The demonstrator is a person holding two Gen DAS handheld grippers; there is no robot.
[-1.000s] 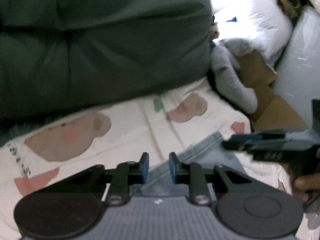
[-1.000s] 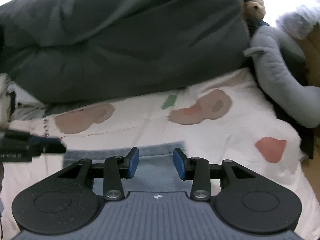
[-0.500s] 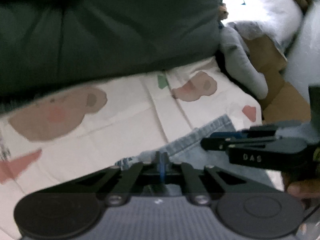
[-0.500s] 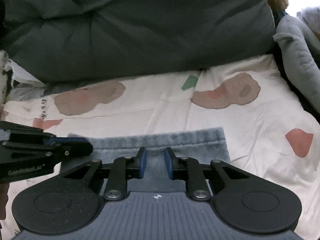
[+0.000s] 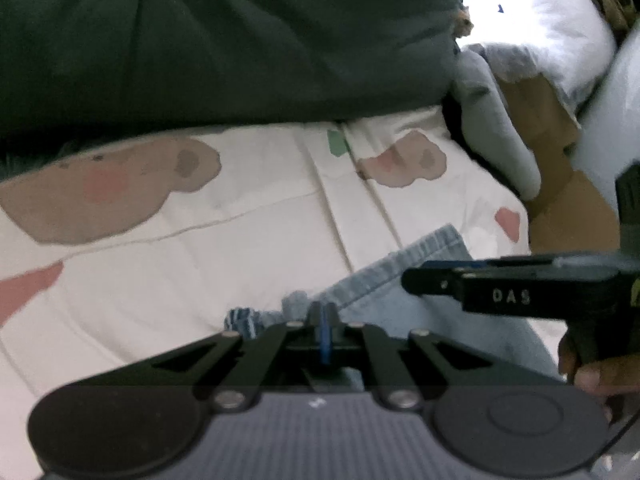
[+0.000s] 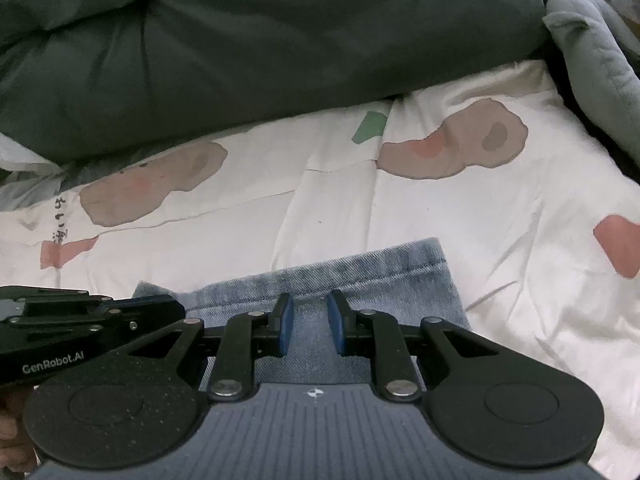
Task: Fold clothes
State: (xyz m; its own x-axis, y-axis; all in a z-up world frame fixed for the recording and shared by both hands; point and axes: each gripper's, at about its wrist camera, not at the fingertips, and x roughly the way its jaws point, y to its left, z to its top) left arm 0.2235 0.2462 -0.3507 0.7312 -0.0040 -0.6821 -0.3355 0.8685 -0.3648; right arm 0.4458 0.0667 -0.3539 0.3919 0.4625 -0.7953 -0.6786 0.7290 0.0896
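Denim, pale blue, lies on the white printed bedsheet (image 6: 500,208) in front of you: the jeans (image 6: 360,276) sit at the near edge, below the dark green duvet (image 6: 260,40). Your left gripper (image 5: 325,320) has its blue pads pressed together at the bunched corner of the fabric; whether cloth is pinched between them I cannot tell. Your right gripper (image 6: 308,326) has been closing and now stands partly parted, with denim showing in the gap and neither pad clearly pressing on it.
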